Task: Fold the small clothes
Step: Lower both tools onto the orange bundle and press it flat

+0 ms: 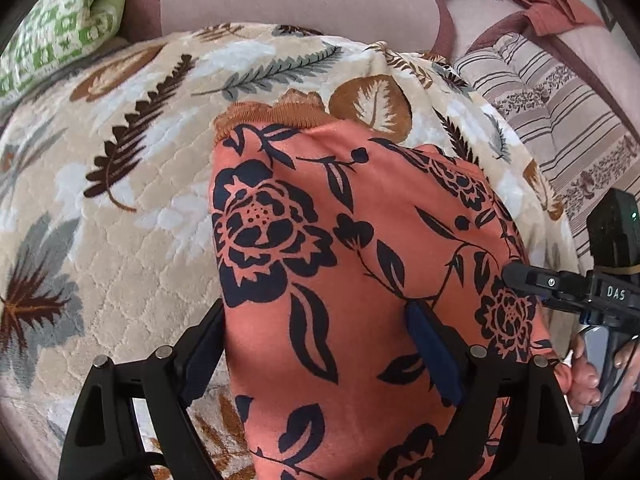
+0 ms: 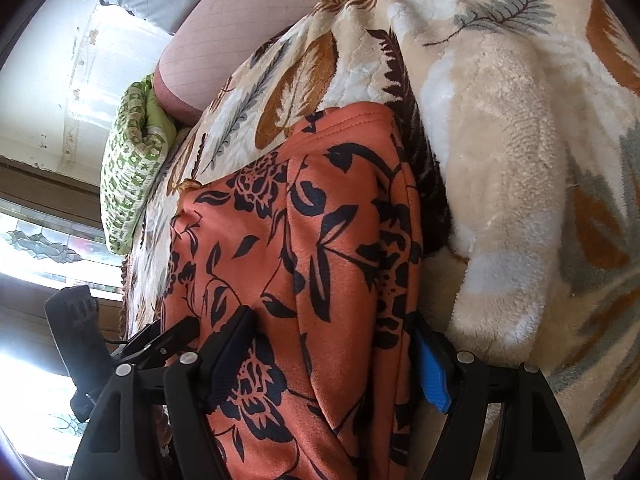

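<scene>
Leaf-print blanket (image 1: 120, 208) lying under orange floral garment (image 1: 320, 240); left gripper (image 1: 316, 344) and right gripper (image 2: 332, 356) fingers straddling it wide, gripping nothing, readying next fold.

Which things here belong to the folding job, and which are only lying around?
Job:
- orange floral garment
- left gripper
- right gripper

Lying about:
- leaf-print blanket, under the garment
- green pillow
- striped cushion
- rust cloth
</scene>
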### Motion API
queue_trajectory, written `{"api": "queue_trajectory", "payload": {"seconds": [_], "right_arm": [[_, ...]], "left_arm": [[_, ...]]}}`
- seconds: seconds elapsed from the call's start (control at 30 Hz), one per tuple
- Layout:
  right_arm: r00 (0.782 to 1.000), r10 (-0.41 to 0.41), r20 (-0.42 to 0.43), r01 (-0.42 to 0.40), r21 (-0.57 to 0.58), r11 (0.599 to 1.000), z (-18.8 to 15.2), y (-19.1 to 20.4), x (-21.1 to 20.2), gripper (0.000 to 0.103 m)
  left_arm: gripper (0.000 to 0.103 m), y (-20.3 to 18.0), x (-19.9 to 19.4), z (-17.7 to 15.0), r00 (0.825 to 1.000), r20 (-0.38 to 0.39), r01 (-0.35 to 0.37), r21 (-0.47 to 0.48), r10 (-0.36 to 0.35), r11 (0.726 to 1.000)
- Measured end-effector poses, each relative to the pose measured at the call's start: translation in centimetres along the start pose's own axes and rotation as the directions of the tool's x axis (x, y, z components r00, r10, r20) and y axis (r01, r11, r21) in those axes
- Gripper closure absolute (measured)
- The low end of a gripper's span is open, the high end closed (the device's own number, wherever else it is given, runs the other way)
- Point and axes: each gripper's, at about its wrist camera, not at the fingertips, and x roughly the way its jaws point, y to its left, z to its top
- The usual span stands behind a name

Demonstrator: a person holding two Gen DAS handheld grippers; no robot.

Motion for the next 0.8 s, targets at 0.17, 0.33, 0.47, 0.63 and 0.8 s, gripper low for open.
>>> {"api": "queue_trajectory", "payload": {"seconds": [0.17, 0.33, 0.47, 0.63, 0.8], "right_arm": [[1.0, -0.002, 0.003, 0.002, -0.005, 1.0, -0.1, 0.0, -0.1, 0.026], [1.0, 0.01, -0.007, -0.01, -0.001, 1.0, 0.1, -0.1, 0.1, 0.026], [1.0, 0.024, -0.014, -0.024, -0.001, 1.0, 0.3, -0.1, 0.4, 0.025], [1.0, 0.025, -0.018, -0.026, -0.031, 0.999, 0.3, 0.6, 1.1, 0.025], [1.0, 0.002, -0.015, -0.004, -0.085, 0.996, -0.1, 2.1, 1.6, 0.037]], "left_arm": [[0.015, -0.5, -0.3, 0.0, 0.999, 0.011, -0.037, 0.014, 0.037, 0.999], [0.015, -0.9, -0.3, 0.2, 0.998, 0.015, -0.062, 0.029, 0.061, 0.998], [0.015, -1.1, -0.2, 0.3, 0.997, 0.02, -0.075, 0.037, 0.074, 0.997], [0.015, -1.2, -0.1, 0.4, 0.996, 0.027, -0.083, 0.041, 0.082, 0.996], [0.015, -1.3, -0.1, 0.3, 0.995, 0.037, -0.092, 0.043, 0.09, 0.995]]}}
